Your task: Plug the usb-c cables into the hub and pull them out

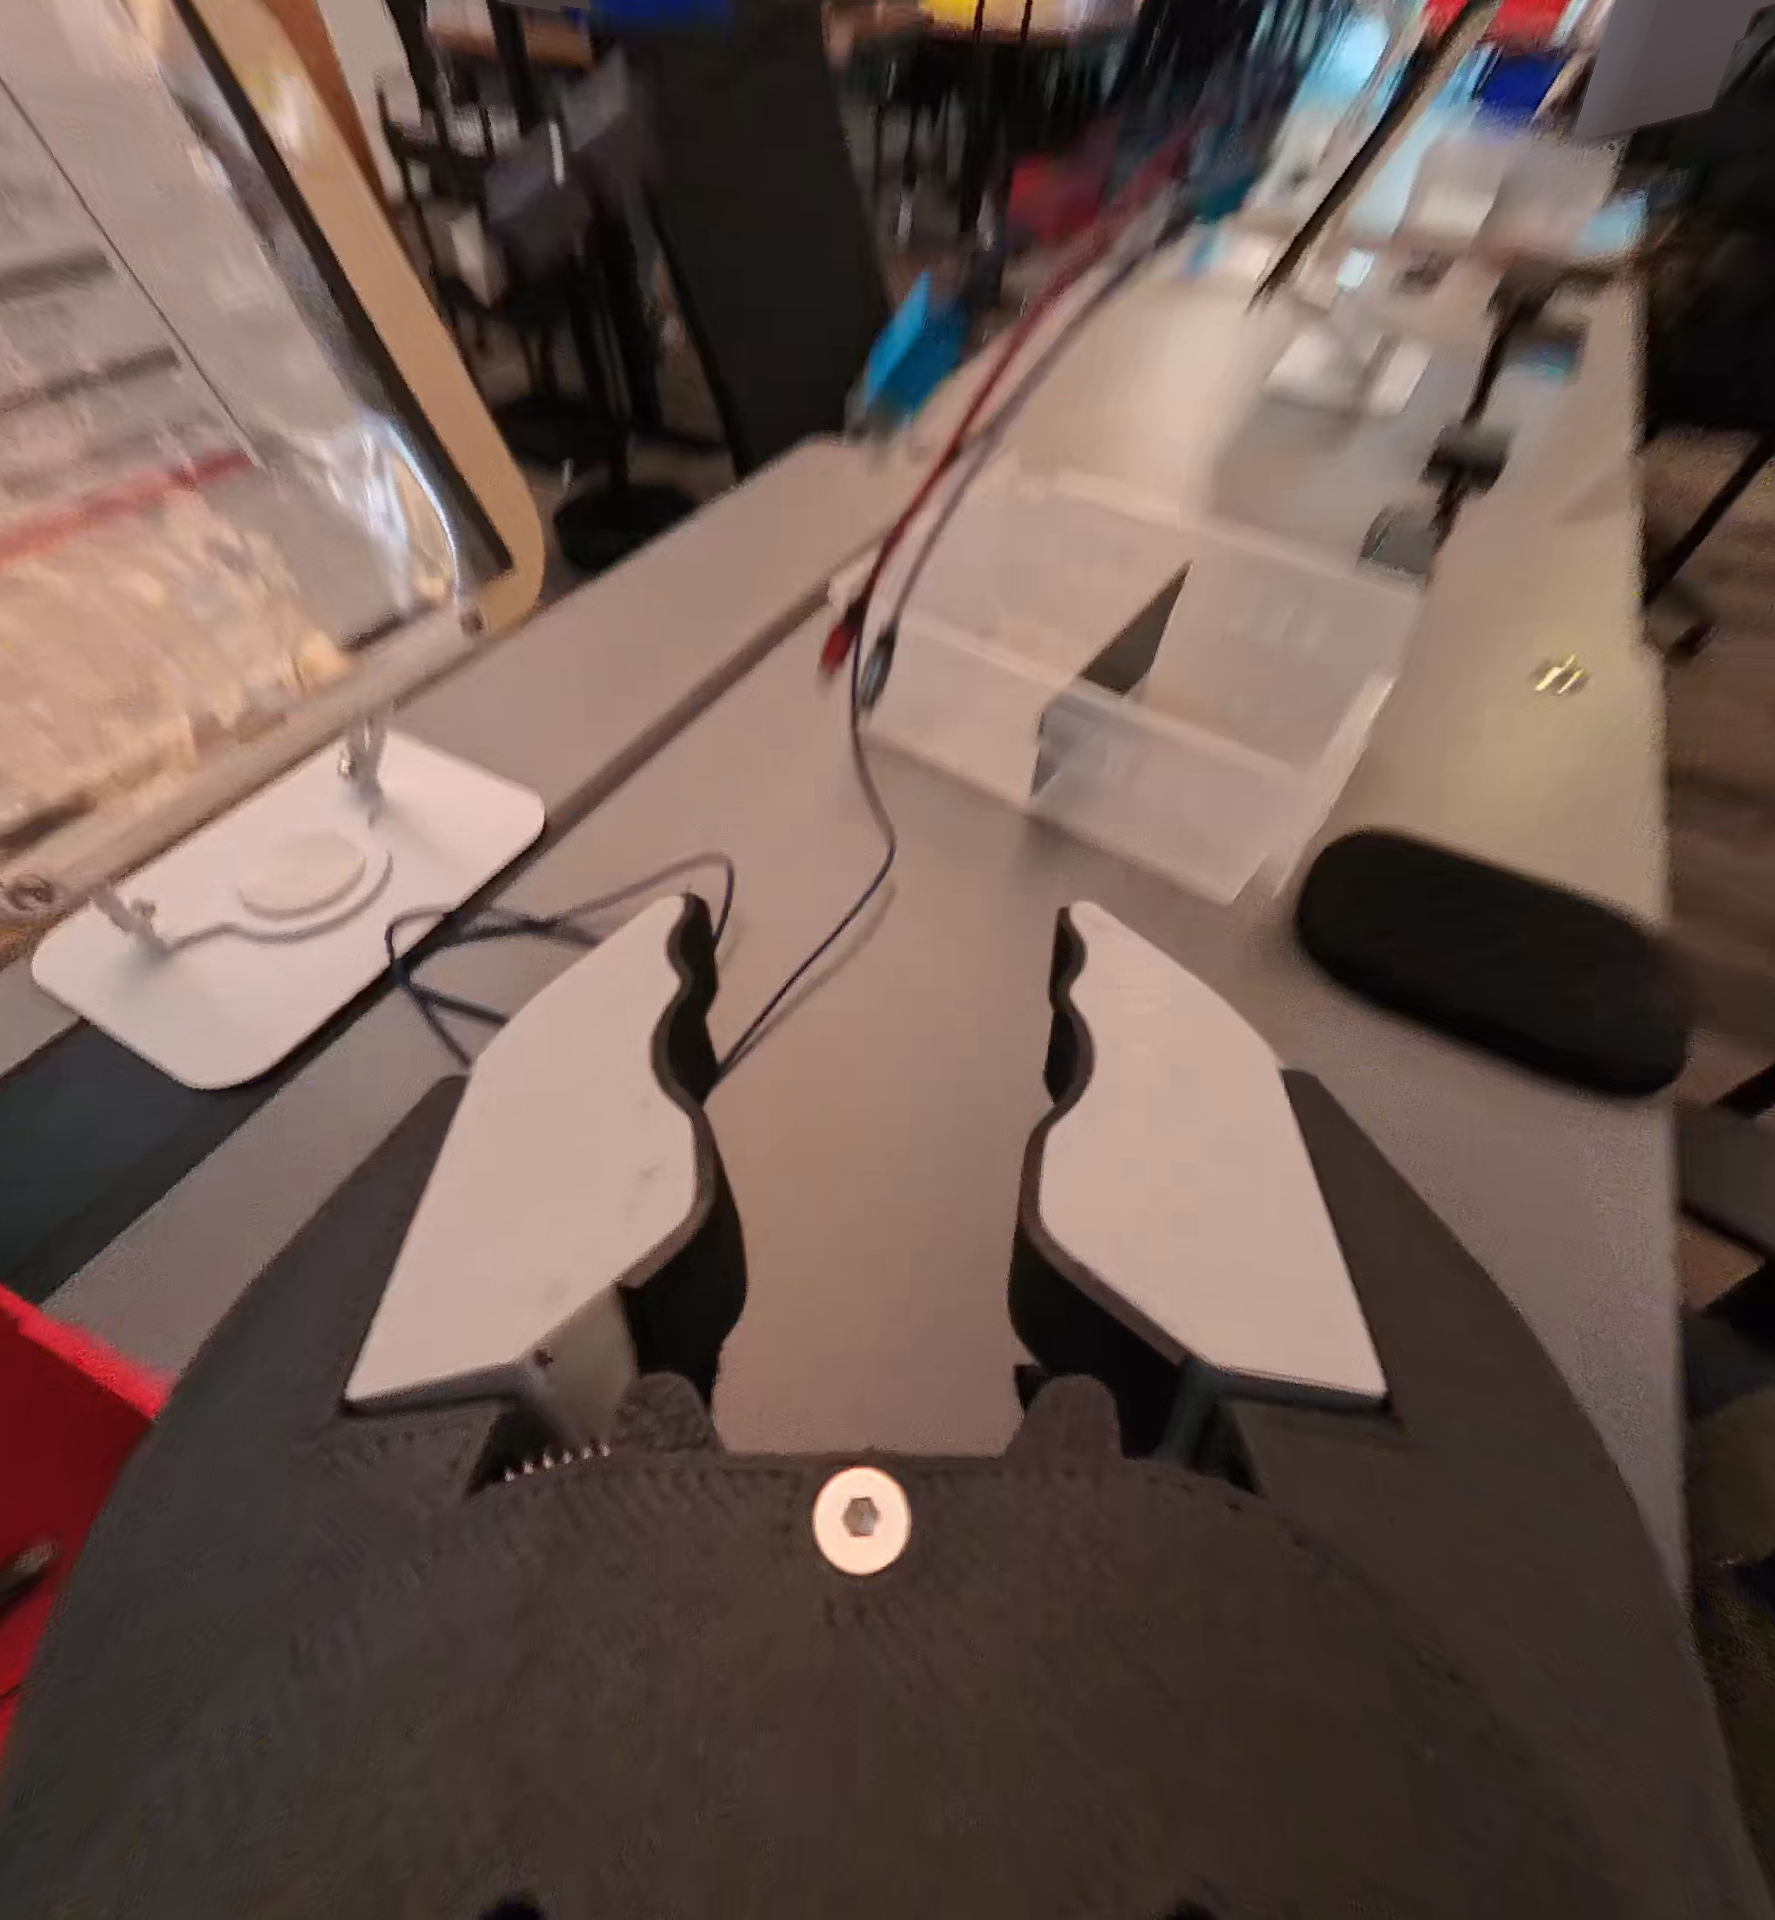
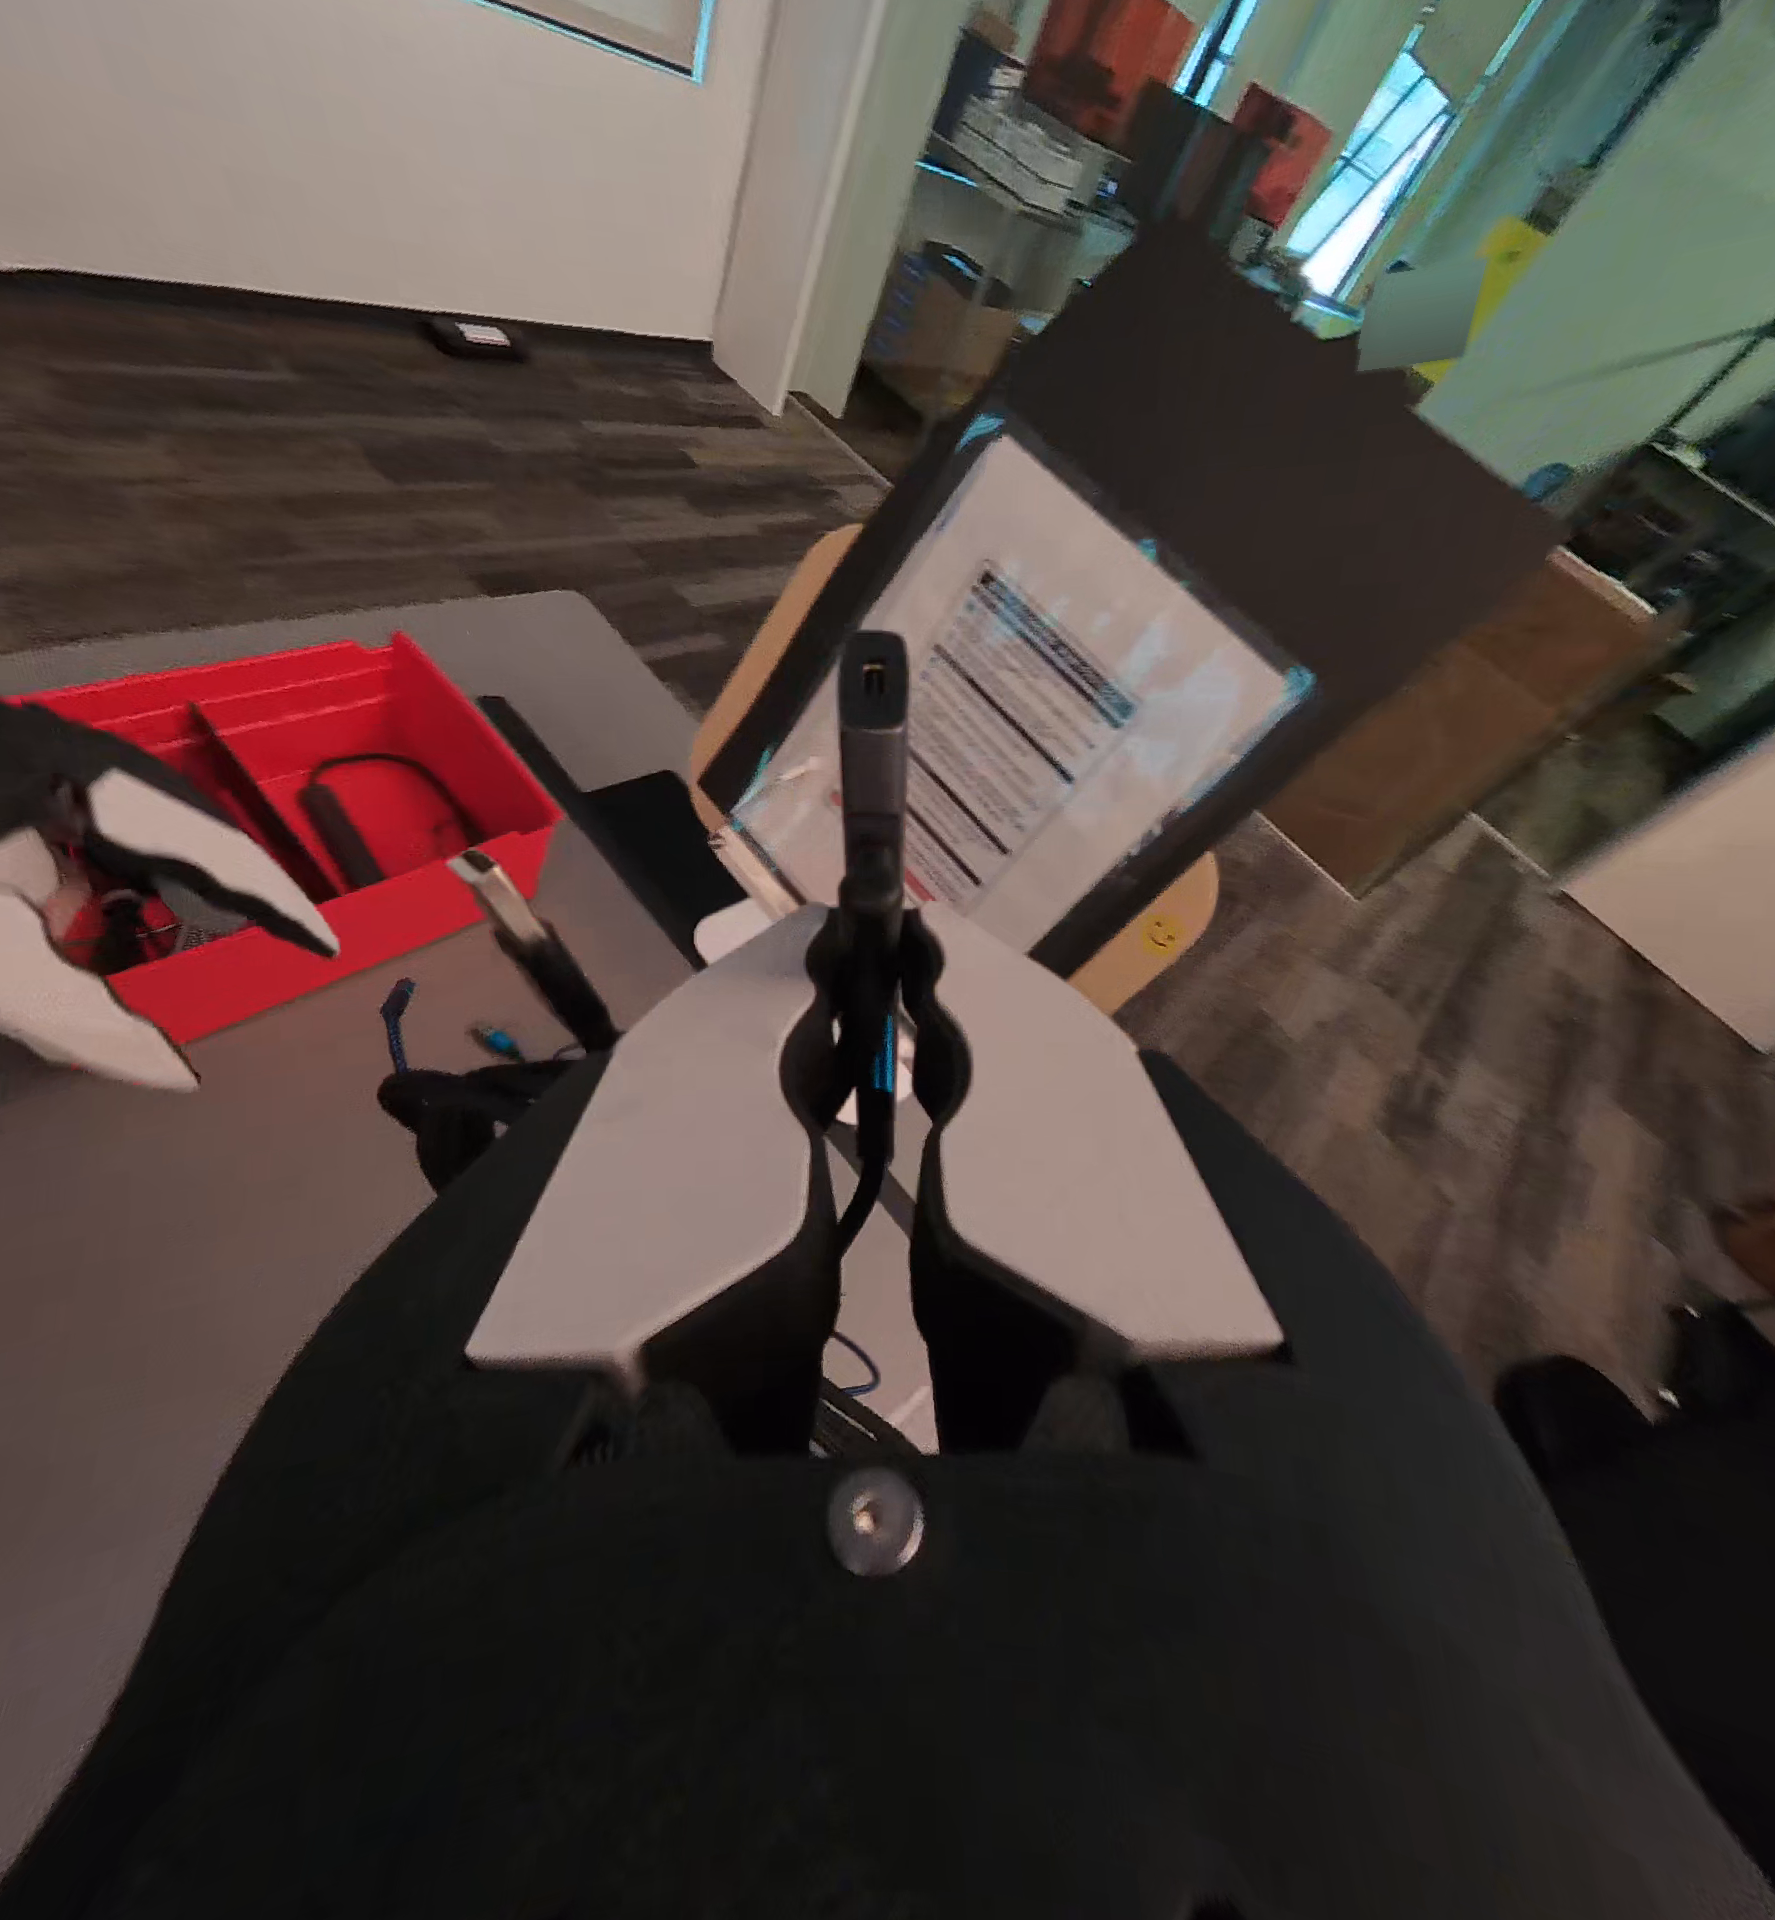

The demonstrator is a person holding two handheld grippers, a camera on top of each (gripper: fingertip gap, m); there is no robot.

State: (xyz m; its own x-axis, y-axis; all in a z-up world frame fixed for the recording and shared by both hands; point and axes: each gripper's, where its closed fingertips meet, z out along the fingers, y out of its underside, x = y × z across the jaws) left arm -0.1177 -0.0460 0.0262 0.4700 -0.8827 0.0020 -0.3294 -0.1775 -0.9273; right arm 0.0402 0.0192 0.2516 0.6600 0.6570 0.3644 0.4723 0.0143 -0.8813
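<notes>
My right gripper point(image 2: 870, 935) is shut on a slim grey hub point(image 2: 872, 748), which stands upright beyond the fingertips with a port showing at its top end. The hub's black lead point(image 2: 855, 1205) hangs down between the fingers. My left gripper point(image 1: 883, 925) is open and empty above the grey table point(image 1: 862, 1195). It also shows at the left of the right wrist view point(image 2: 254, 1008), held over a red bin. A thin dark cable point(image 1: 867, 810) runs across the table ahead of the left fingers. A blue braided cable end point(image 2: 397, 1010) lies on the table.
The red bin point(image 2: 415, 914) holds a black adapter with a looped lead point(image 2: 343, 831). A black, silver-tipped piece point(image 2: 524, 925) lies by the bin. A monitor point(image 2: 1018, 727) on a white base point(image 1: 270, 914) stands at the table's edge. A clear plastic box point(image 1: 1153, 707) and a black case point(image 1: 1485, 987) lie ahead of the left gripper. My right fingertips sit around 30 centimeters from my left ones. The right gripper is farther from the black case point(image 1: 1485, 987), some 50 centimeters, than the left, some 35 centimeters.
</notes>
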